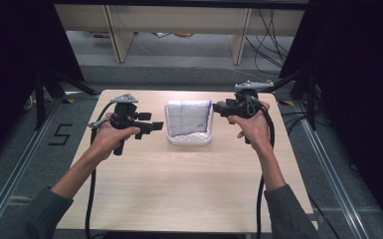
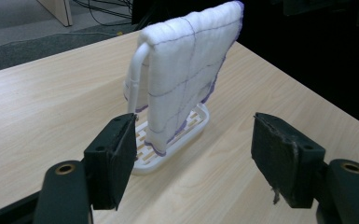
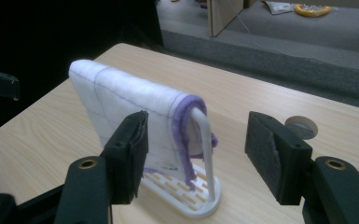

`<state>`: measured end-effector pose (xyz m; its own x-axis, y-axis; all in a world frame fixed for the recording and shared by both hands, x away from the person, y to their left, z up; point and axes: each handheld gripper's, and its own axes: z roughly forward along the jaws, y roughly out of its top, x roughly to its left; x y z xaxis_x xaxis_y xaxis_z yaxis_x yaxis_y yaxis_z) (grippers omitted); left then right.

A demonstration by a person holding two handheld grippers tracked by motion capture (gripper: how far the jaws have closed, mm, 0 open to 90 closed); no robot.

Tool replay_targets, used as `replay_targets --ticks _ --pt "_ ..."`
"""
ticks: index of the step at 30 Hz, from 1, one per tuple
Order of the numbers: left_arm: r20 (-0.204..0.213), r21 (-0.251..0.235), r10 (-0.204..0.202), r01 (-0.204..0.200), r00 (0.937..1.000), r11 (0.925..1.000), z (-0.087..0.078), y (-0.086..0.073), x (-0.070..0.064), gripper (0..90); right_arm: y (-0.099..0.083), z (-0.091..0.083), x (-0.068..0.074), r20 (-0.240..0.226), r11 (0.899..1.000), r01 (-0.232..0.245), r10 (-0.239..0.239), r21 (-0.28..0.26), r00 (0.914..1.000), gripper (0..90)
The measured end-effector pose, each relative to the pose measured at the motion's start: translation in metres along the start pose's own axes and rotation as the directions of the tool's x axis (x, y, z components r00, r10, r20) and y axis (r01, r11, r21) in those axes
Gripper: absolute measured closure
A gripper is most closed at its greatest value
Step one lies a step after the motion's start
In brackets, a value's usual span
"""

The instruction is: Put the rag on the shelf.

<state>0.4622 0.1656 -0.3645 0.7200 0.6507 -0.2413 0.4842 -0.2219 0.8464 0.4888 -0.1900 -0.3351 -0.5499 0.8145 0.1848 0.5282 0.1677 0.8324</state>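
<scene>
**Two grippers flanking a draped cloth rack, both released**

Set toward the far middle of the pale wooden counter (image 1: 189, 184): a white slotted rack (image 1: 189, 139) with an upright hoop, draped with a white cloth (image 1: 189, 117) edged and gridded in purple. Hanging over both sides of the hoop, lower hem reaching down to the slotted base.

To the rack's left, held in the left hand (image 1: 110, 139): left gripper (image 1: 155, 127), tips pointing at the cloth, just beside the rack but apart from it. From the left gripper view, jaws spread wide with nothing between them, rack and cloth standing beyond the gap, nearer the left jaw.

To the rack's right, held in the right hand (image 1: 252, 124): right gripper (image 1: 218, 107), near the cloth's upper right corner. From the right gripper view, jaws likewise parted and empty, the purple-bound edge and the white hoop framed in the gap, no pad touching fabric.

Beyond the counter: grey floor (image 1: 189, 69), pale furniture legs (image 1: 118, 35), loose black cables (image 1: 268, 35).
</scene>
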Motion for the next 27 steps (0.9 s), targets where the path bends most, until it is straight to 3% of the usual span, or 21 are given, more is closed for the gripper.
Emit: replay_targets --ticks 8,10,12,15,16,19,23,27 --pt "0.006 0.002 0.014 -0.014 0.9999 0.9999 -0.003 -0.012 -0.011 30.5 -0.013 -0.003 0.009 -0.014 0.999 0.037 -0.037 0.005 0.9992 39.8" --pt "0.015 0.001 0.016 -0.016 0.9997 0.9999 -0.004 -0.015 -0.013 30.5 -0.017 -0.004 0.011 -0.019 0.999 0.033 -0.033 0.001 0.9993 39.7" --pt "0.000 -0.005 0.021 -0.021 0.9998 0.9998 -0.006 -0.019 -0.016 30.4 -0.019 -0.007 0.015 -0.011 1.000 0.027 -0.027 0.010 0.9996 39.3" --pt "0.008 0.000 0.029 -0.029 0.9995 0.9996 -0.008 -0.023 -0.020 30.4 -0.024 -0.007 0.017 -0.020 0.998 0.055 -0.055 -0.004 0.9983 38.7" --pt "0.008 0.001 0.031 -0.031 0.9995 0.9995 -0.009 -0.024 -0.022 30.4 -0.025 -0.009 0.020 -0.023 1.000 0.023 -0.023 0.011 0.9995 38.4" --pt "0.024 0.006 0.039 -0.040 0.9989 0.9992 -0.012 -0.030 -0.025 30.4 -0.030 -0.011 0.021 -0.035 0.999 0.044 -0.044 -0.007 0.9984 37.4" --pt "0.012 0.010 0.058 -0.058 0.9982 0.9983 -0.015 -0.040 -0.030 30.4 -0.037 -0.013 0.023 -0.032 0.999 0.043 -0.043 -0.019 0.9986 36.2" --pt "0.018 -0.007 0.042 -0.042 0.9989 0.9991 -0.018 -0.047 -0.032 30.4 -0.046 -0.015 0.024 -0.043 0.999 0.039 -0.040 -0.020 0.9983 35.7"
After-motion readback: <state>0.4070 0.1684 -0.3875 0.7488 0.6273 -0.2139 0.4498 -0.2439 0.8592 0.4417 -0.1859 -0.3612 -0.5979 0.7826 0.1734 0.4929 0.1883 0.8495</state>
